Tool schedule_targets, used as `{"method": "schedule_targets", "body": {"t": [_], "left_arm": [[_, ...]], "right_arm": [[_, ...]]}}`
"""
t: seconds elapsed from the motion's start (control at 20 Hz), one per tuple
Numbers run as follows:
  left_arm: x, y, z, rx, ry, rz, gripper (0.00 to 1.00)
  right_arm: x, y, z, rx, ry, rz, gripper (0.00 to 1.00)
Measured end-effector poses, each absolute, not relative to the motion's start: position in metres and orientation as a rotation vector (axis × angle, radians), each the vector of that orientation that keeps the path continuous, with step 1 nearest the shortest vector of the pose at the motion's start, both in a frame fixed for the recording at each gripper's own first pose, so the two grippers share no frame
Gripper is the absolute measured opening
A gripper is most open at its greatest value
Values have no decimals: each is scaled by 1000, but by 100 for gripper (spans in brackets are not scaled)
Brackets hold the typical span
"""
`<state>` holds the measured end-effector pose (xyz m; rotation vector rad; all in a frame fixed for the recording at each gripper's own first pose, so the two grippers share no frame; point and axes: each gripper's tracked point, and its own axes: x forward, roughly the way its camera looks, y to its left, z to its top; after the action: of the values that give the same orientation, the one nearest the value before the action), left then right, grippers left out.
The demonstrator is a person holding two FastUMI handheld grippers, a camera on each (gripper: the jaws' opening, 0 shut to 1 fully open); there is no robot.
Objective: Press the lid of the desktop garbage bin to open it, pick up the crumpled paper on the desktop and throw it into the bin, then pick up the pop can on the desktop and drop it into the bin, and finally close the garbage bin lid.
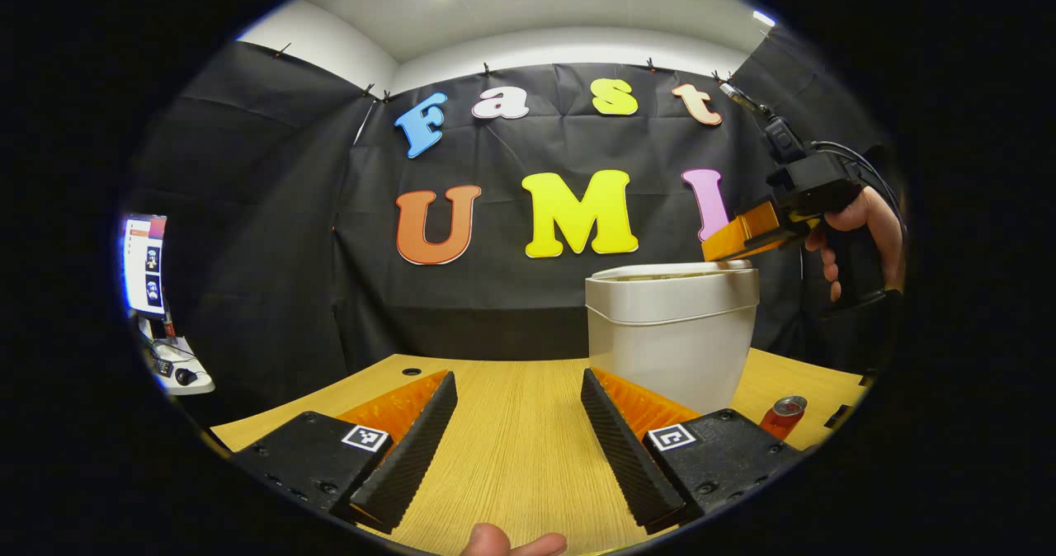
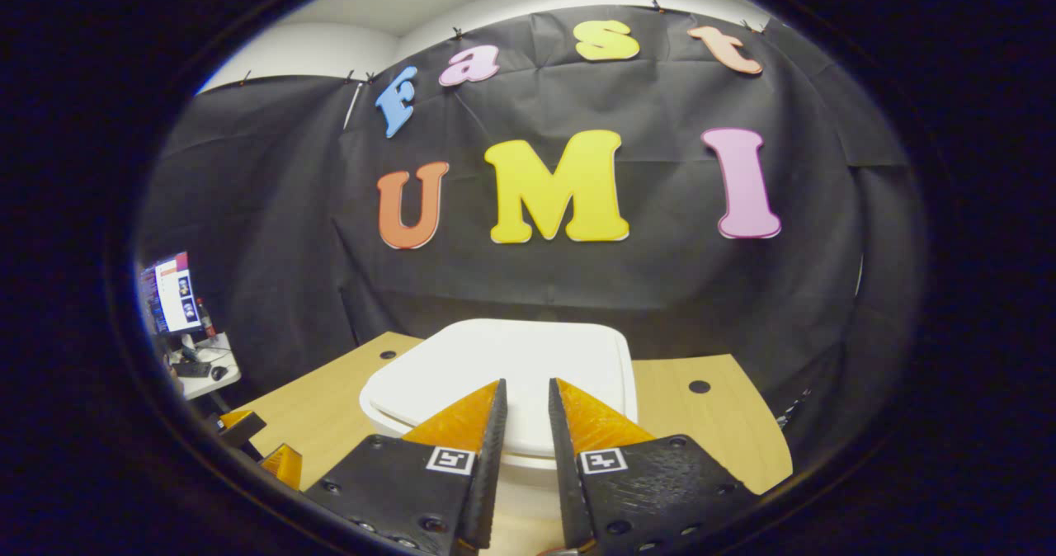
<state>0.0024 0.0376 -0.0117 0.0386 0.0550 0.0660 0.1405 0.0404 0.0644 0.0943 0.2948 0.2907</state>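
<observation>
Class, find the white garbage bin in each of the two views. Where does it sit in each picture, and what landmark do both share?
Left gripper view: garbage bin right of centre, side-on, lid down.
Right gripper view: garbage bin bottom centre, seen from above, just past the right gripper.
Shared landmark: the wooden desk.

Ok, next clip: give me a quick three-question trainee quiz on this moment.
1. True or false: the bin lid is shut.
2. Which gripper is over the bin? A) left B) right
3. Fill in: the pop can stands on the ____, beside the bin.

Key: 1 true. 2 B: the right gripper is at the lid, fingers nearly together; the left gripper is open, low over the desk. 3 desk.
</observation>
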Motion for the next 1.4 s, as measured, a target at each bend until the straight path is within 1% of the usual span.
{"method": "schedule_targets", "body": {"t": [0.05,0.1,0.15,0.2,0.25,0.45,0.5,0.6,0.85,0.95,1.1,1.3,1.4], "left_arm": [[2,39,-11,35,55,68,98],[2,39,-10,27,53,68,98],[3,38,-10,17,54,66,98],[3,38,-11,4,57,63,98],[1,39,-12,-6,60,61,98],[1,42,-9,12,50,78,98],[1,42,-9,13,50,78,98],[2,41,-9,14,56,77,98],[3,40,-6,34,56,74,98],[3,41,-6,37,57,77,98],[1,40,-2,27,53,74,98],[-3,33,3,27,39,52,98],[-3,29,3,35,36,47,98]], "right_arm": [[141,38,79,116,255,280,34],[144,38,91,121,217,274,48],[140,38,96,103,197,281,80],[136,38,97,82,190,286,87],[134,36,101,77,177,284,92],[124,28,113,81,106,259,95],[118,28,112,85,99,259,94],[101,31,101,87,102,277,94],[55,21,35,4,138,232,94],[38,12,8,-25,153,196,97],[20,-4,-18,-73,157,138,97],[-2,-26,-40,-28,151,71,95],[-11,-29,-55,13,158,60,95]]}}
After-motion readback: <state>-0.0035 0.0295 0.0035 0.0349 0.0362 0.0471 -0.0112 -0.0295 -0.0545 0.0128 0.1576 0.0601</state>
